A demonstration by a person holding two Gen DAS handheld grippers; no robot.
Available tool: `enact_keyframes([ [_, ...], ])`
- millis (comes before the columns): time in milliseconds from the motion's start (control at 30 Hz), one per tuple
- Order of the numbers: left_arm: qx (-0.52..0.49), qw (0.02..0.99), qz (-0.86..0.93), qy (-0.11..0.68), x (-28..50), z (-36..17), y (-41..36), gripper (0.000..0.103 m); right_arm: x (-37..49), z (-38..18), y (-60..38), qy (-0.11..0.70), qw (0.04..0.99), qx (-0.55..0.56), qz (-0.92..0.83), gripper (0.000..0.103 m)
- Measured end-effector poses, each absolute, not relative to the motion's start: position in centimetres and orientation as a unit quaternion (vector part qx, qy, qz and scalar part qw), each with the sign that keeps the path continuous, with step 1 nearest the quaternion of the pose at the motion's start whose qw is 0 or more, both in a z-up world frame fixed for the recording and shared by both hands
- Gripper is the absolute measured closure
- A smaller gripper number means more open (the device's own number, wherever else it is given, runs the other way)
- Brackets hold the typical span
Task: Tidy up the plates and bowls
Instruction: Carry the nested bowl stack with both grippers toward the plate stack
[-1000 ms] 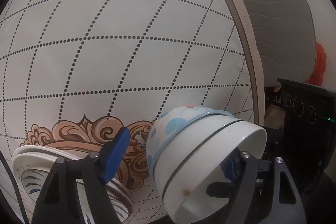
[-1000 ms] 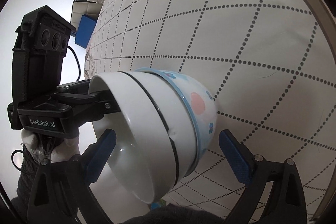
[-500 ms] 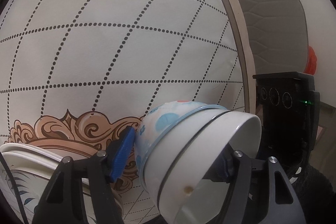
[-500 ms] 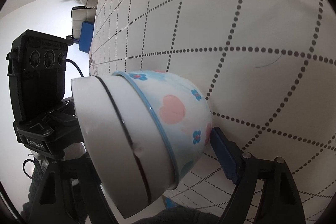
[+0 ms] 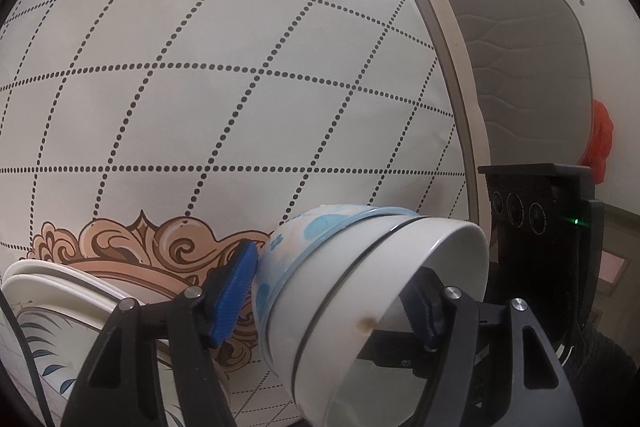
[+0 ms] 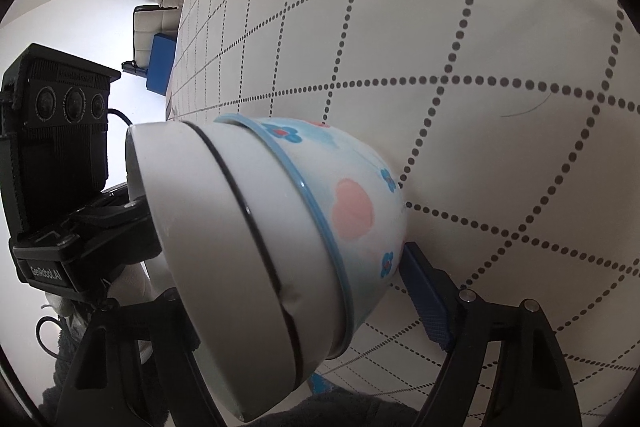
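You had the left gripper (image 5: 330, 301) clamped on the bowls: one blue pad (image 5: 234, 293) pressed on the outer wall of the floral bowl (image 6: 352, 211), and the other sat inside the white bowl (image 5: 400, 267) nested in it. A second earlier that outer pad stood clear of the wall, so this grasp was new.

From the bowls' far side you brought the right gripper (image 6: 288, 287) in closer. Its jaws, wide apart a second before, were closing with the bowls between them. One pad (image 6: 426, 303) looked to be touching the floral bowl low by its base. The other finger was hidden behind the white bowl, so I cannot tell whether that grip had bitten yet.

The bowls lay tipped over, the mouth turned toward your left gripper and the base toward the table (image 5: 200, 67). Whether the base rested on the cloth or hung just off it, the views did not settle. The plates (image 5: 60, 291) sat stacked just beside the bowls, on the side of your left outer pad.

My reading is that you were taking the bowls in both grippers at once, probably to steady them before moving them as one. With two glazed bowls nested loosely, the inner one could slide out of the tilt if either grip slackened.
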State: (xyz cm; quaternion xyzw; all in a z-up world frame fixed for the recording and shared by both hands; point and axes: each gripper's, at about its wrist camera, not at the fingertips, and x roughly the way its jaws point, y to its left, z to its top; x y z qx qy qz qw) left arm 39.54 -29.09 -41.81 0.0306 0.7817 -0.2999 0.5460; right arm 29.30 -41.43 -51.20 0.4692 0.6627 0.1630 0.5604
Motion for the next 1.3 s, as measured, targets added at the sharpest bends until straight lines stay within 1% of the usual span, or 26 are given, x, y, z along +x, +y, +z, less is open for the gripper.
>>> enact_keyframes([
  [300,0.038,0.550,-0.298,0.779,39.3,-41.9,-28.7,0.040,29.4,-50.1,-41.3,0.671,0.582,0.434,0.154,0.025],
  [767,0.032,0.559,-0.280,0.780,39.6,-41.8,-27.1,0.042,31.1,-48.3,-41.5,0.663,0.596,0.425,0.157,0.025],
  [1067,0.030,0.566,-0.283,0.774,39.7,-40.7,-26.4,0.041,31.1,-48.7,-41.6,0.665,0.586,0.435,0.159,0.025],
  [1300,0.041,0.561,-0.286,0.776,39.7,-41.4,-27.2,0.041,31.2,-49.2,-41.3,0.676,0.581,0.426,0.157,0.025],
])
